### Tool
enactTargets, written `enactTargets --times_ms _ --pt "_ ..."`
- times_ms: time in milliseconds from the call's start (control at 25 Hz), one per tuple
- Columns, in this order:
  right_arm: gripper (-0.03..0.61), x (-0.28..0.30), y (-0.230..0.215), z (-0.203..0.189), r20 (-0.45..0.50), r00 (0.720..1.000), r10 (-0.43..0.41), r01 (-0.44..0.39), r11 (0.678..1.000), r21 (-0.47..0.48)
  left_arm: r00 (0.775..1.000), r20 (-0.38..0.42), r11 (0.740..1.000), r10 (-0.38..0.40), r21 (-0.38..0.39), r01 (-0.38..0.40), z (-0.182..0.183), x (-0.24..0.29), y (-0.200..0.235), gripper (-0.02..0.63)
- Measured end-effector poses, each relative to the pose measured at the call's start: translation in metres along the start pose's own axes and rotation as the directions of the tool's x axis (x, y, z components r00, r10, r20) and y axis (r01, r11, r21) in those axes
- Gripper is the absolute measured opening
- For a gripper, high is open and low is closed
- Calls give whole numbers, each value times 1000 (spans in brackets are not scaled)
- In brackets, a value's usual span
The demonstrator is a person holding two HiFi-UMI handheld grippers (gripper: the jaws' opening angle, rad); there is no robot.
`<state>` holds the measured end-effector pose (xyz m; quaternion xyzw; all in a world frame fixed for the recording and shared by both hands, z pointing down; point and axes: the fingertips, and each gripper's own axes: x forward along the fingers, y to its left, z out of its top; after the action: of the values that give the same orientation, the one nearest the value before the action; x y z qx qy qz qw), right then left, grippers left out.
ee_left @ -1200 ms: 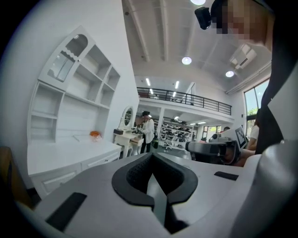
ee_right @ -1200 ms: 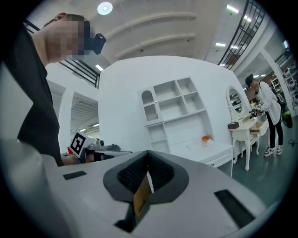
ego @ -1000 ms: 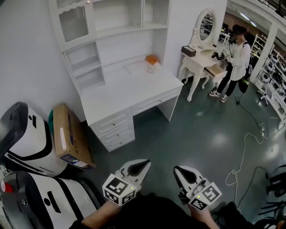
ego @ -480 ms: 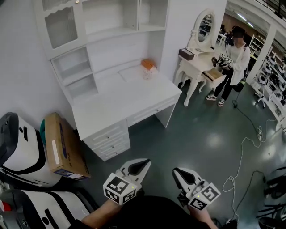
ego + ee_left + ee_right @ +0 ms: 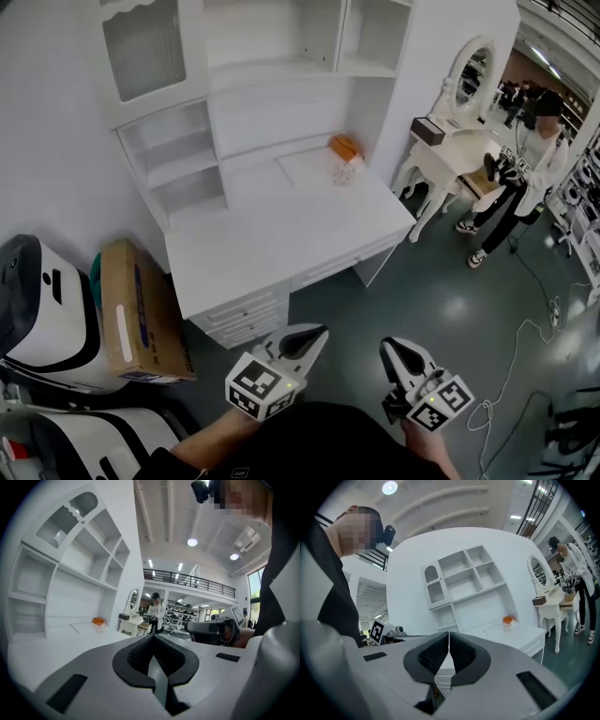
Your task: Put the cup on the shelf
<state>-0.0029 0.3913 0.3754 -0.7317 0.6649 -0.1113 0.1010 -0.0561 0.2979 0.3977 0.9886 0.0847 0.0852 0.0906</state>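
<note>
The cup (image 5: 347, 160), clear with an orange top, stands at the back right of the white desk (image 5: 281, 234). It also shows as the small cup (image 5: 98, 623) in the left gripper view and the cup (image 5: 508, 620) in the right gripper view. Above the desk rises a white shelf unit (image 5: 178, 159) with open compartments. My left gripper (image 5: 318, 331) and right gripper (image 5: 388, 345) are held side by side over the floor, short of the desk's front. Both are shut with nothing between the jaws, as the left gripper (image 5: 153, 637) and right gripper (image 5: 449, 635) close-ups show.
A cardboard box (image 5: 136, 309) leans left of the desk, beside white rounded machines (image 5: 47, 309). At the right stand a white vanity table with an oval mirror (image 5: 459, 141) and a person (image 5: 530, 164). Cables (image 5: 525, 347) lie on the dark floor.
Both grippers and the head view have come nearer to the desk, which now looms larger and lower in the picture. The jaws stayed shut and the cup has not moved.
</note>
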Motion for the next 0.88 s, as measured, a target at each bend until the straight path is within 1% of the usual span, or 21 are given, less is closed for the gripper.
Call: enactTargets --times_ms 120,240,440,600,720,880 --pt "17 27 -10 1 -9 1000 16 -16 1000 16 1000 -4 1000 19 -18 -19 1 8 28 3" --pt "17 46 -24 1 -32 999 37 -36 999 23 999 0 999 33 -27 -33 5 20 46 3" --pt "17 69 -65 4 -43 997 63 -61 997 57 998 -17 998 59 -34 -59 5 55 72 3" --pt "17 89 -109 13 -62 991 116 -112 992 60 992 8 992 124 -35 -124 19 94 101 3" --pt "17 103 -151 27 -74 985 153 -149 987 59 985 27 985 172 -38 -170 35 131 119 3" --pt "17 121 -202 50 -94 973 209 -206 978 41 978 44 978 205 -42 -203 54 182 132 3"
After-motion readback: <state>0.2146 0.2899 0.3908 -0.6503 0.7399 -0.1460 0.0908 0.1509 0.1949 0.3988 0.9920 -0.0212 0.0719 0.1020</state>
